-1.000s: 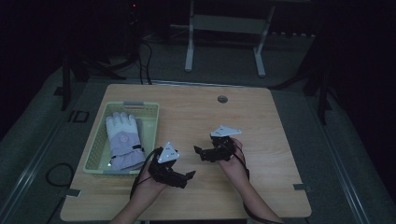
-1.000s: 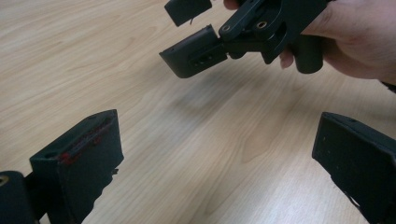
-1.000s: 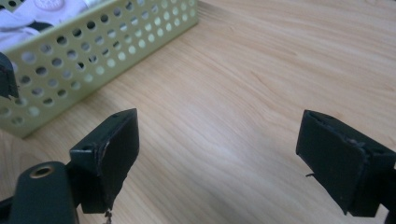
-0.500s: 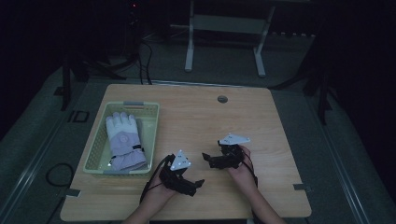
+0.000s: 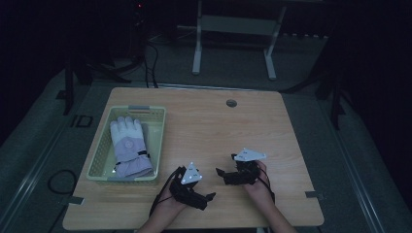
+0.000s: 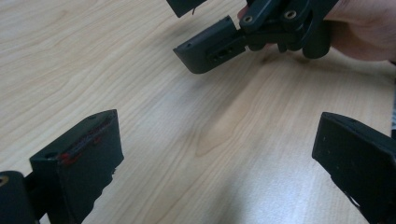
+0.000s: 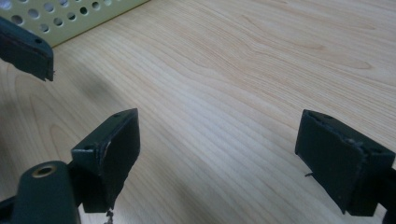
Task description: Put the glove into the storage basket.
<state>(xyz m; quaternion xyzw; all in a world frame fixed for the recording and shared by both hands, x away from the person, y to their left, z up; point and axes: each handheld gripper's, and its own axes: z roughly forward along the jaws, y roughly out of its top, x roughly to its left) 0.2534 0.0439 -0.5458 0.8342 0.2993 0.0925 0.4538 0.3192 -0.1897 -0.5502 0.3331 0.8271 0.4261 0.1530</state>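
A white and lilac glove [image 5: 128, 145] lies in a pale green basket [image 5: 159, 141] at the table's left. My left gripper [image 5: 208, 198] hovers low near the front edge, right of the basket, with its jaws pointing right. In its own view the left gripper [image 6: 219, 158] is open over bare wood. The right gripper [image 5: 222, 174] faces it with jaws pointing left, a short gap between the two. From its own camera the right gripper [image 7: 224, 149] is open and holds nothing. The right gripper's jaw [image 6: 210, 46] and a hand [image 6: 364, 23] show ahead in the left gripper view.
The wooden table [image 5: 204, 126] has a round cable hole [image 5: 231, 103] near its far edge. The basket's perforated wall [image 7: 70, 18] and one left jaw [image 7: 25, 51] show at the top left of the right gripper view. Desk legs [image 5: 196, 43] stand on the dark floor beyond.
Both grippers have drawn back toward the table's front edge and slightly right, away from the basket. Their jaws stay open and hold nothing.
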